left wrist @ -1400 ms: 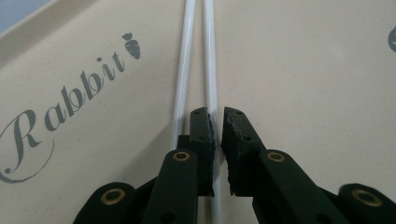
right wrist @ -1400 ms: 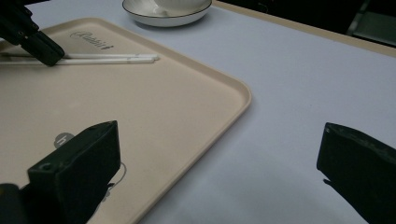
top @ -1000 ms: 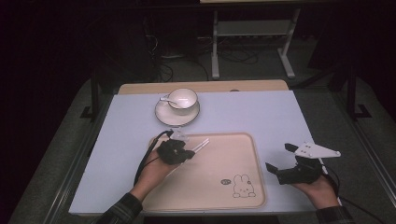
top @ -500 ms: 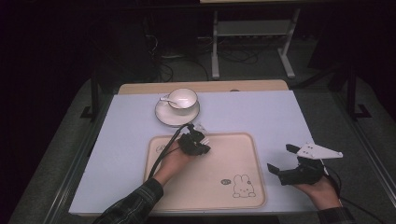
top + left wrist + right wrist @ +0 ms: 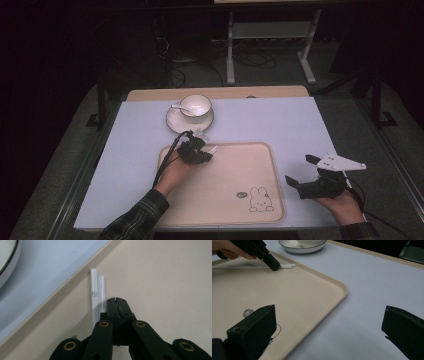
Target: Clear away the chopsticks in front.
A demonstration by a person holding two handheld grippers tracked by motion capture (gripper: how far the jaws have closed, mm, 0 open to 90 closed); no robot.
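Two thin white sticks lie side by side on the beige tray, just inside its far left rim. My left gripper is shut, its tips down on the tray right beside the sticks, which run along the left jaw. In the high view the left gripper sits at the tray's far left corner with the sticks poking out past it. The right gripper view has the sticks at the left gripper's tip. My right gripper hovers open and empty right of the tray.
A white cup on a saucer with a spoon stands just beyond the tray. A rabbit drawing marks the tray's near right corner. The pale blue mat covers the table; a wooden strip runs along its far edge.
My left hand has moved right and away from me, from the tray's left edge up to the sticks at its far rim. The right hand has kept still.
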